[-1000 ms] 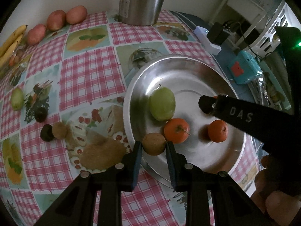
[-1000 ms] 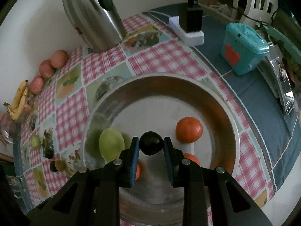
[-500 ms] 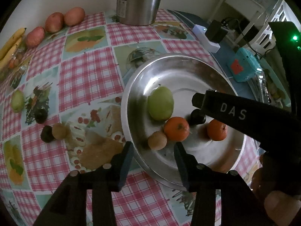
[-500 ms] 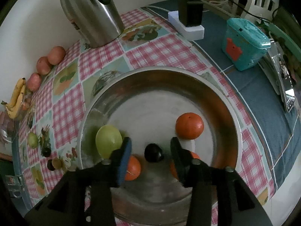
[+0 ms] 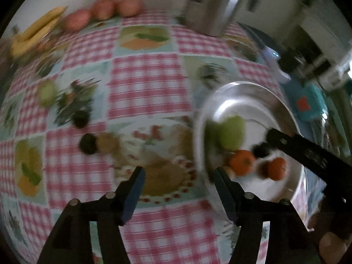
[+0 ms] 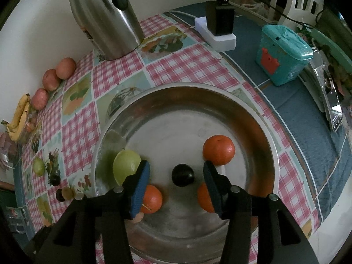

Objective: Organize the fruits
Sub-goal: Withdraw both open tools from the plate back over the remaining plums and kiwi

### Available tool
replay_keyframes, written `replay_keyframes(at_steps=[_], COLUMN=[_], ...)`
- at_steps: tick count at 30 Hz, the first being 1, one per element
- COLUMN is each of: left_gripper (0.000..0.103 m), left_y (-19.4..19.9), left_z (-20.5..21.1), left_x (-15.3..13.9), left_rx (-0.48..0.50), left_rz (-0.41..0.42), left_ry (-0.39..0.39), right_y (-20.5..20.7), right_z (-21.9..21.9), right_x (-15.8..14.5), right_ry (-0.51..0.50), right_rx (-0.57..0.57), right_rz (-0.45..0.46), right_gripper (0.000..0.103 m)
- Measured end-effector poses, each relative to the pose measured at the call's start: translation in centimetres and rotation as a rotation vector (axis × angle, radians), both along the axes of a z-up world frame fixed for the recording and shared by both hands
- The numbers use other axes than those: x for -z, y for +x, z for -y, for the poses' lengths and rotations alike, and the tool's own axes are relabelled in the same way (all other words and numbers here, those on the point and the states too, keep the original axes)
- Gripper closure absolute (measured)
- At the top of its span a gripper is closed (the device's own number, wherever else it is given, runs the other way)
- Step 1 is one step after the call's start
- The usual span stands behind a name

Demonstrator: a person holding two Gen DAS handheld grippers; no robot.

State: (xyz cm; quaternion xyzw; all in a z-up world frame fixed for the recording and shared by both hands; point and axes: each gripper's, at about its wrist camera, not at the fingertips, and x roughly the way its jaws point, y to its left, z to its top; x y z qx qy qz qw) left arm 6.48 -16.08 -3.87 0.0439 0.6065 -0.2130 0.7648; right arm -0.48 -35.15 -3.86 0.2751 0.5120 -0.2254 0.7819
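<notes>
We hold both grippers' jaws spread: the right gripper (image 6: pixel 176 176) above a dark plum (image 6: pixel 182 175) lying free in the steel tray (image 6: pixel 259 118), the left gripper (image 5: pixel 179 184) over the checked desk (image 5: pixel 145 83).

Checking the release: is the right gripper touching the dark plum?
Apart. The right wrist view shows the right gripper open, bare tray visible between each finger and the plum.
</notes>
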Motion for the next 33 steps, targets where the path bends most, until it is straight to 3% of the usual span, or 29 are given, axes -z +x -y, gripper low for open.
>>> replay_keyframes(at_steps=[7, 21, 25, 28, 30, 33], left_gripper=[0.031, 0.027, 0.026, 0.019, 0.009, 0.003], left_y=[2.1, 3.6, 3.6, 3.4, 3.4, 3.3], left_z=[-4.6, -10.3, -10.2, -10.1, -10.0, -10.0], left_x=[-0.9, -2.9, -2.9, -3.0, -2.9, -3.0], left_rx=[-0.171, -0.328, -0.324, -0.314, -0.311, -0.309], left_rz=[0.001, 0.050, 0.049, 0.052, 0.054, 0.063], left_ry=[-0.042, -0.093, -0.092, -0.091, -0.089, -0.087], right_y=[0.6, 1.7, 1.9, 2.0, 2.0, 2.0], right_z=[-1.2, -4.8, -5.1, -5.2, -5.2, -5.2], right_x=[-0.5, -2.7, -2.6, -2.5, -2.4, -2.2], right_ry=[-0.013, -0.066, -0.071, -0.074, -0.076, -0.077], right_rx=[-0.052, -0.164, -0.175, -0.182, -0.180, -0.176], right_rz=[0.001, 0.039, 0.034, 0.027, 0.026, 0.027], right_gripper=[0.051, 0.051, 0.035, 0.035, 0.034, 0.018])
